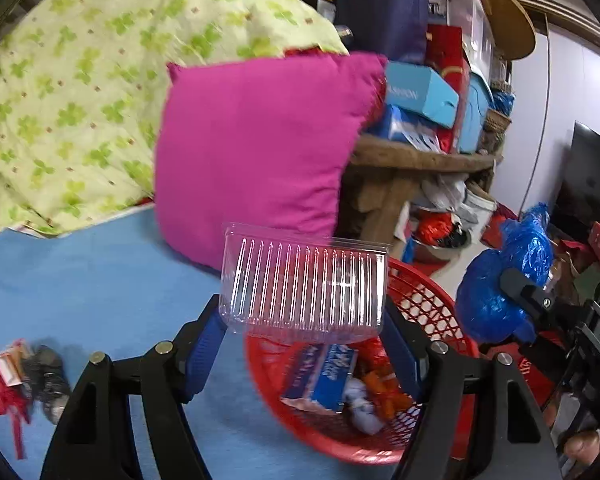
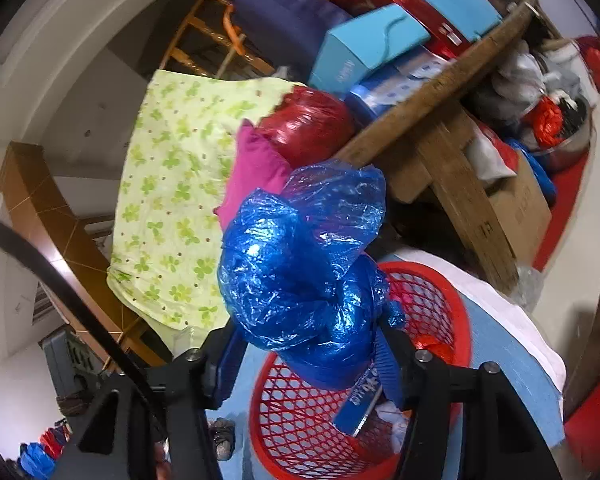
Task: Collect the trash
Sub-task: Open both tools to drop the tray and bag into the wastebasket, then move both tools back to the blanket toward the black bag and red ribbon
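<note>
Ribbed clear plastic tray [image 1: 304, 284] sat gripped in our left tongs [image 1: 304, 332] above the red mesh basket [image 1: 420, 300]; crinkled blue bag [image 2: 304, 272] filled our right tongs [image 2: 312, 364], clamped. Only the left view showed a red ribbon scrap [image 1: 4, 396].

Both wrist cameras looked forward along their own fingers, close above the red mesh plastic basket [image 1: 420, 300] [image 2: 440, 304]. Both views shared it, the magenta square cushion [image 1: 260, 152] [image 2: 252, 164] and the green-patterned quilt [image 1: 80, 92] [image 2: 168, 200].

- Even, soft indoor light; shadows are faint.
- White glare on the crumpled blue plastic bag [image 2: 300, 280].
- Motion blur throughout.
- Fisheye bending, dark vignetted corners.
</note>
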The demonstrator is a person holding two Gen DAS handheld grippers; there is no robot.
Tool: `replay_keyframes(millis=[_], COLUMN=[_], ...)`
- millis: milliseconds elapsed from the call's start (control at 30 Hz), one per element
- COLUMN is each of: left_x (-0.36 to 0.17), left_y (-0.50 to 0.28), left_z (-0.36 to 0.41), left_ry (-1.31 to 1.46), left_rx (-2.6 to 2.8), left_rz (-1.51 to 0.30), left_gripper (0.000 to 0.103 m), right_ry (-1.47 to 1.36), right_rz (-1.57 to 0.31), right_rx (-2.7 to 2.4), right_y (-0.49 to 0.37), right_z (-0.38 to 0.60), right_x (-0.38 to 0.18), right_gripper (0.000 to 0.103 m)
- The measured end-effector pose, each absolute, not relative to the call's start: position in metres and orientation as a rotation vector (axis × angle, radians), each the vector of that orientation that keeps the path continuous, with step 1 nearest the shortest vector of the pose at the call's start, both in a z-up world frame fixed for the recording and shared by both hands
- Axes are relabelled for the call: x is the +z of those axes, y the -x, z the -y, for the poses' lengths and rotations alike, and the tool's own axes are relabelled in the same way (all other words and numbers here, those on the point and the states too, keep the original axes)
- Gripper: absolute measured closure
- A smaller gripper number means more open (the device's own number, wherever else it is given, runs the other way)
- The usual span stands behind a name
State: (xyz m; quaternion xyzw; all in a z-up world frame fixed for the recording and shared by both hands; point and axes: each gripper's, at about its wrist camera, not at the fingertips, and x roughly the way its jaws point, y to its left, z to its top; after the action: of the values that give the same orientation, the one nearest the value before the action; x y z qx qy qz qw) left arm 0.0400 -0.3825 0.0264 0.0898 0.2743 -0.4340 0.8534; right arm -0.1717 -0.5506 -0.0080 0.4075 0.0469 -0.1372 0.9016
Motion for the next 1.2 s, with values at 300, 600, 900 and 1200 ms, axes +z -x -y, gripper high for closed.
replay_keyframes(millis=[300,600,900,1200], left_x=[0.007,0.013,0.007,-0.027], left_y=[-0.045,-0.047,-0.062,-0.101], left_z=[0.399,0.384,0.289,0.160], left_ry=[-0.191,-0.196,-0.181,-0.177], left_rx=[-0.957,-0.959,-0.796,-0.492], left_rz=[-0.670,-0.654,-0.583,-0.644], left_gripper=[0.025,0.020,0.020,0.020], right_ry=[-0.891,-0.796,-0.722,-0.544], right_rz=[-0.194,-0.088,-0.063,-0.090], right_rx=[-0.271,-0.269,-0.215,-0.097], right_y=[0.158,0.160,0.146,0.104], right_z=[0.561,0.537,0.506,0.432], right_x=[-0.017,0.002,0.018,0.033], right_gripper=[0.024,0.023,0.023,0.023])
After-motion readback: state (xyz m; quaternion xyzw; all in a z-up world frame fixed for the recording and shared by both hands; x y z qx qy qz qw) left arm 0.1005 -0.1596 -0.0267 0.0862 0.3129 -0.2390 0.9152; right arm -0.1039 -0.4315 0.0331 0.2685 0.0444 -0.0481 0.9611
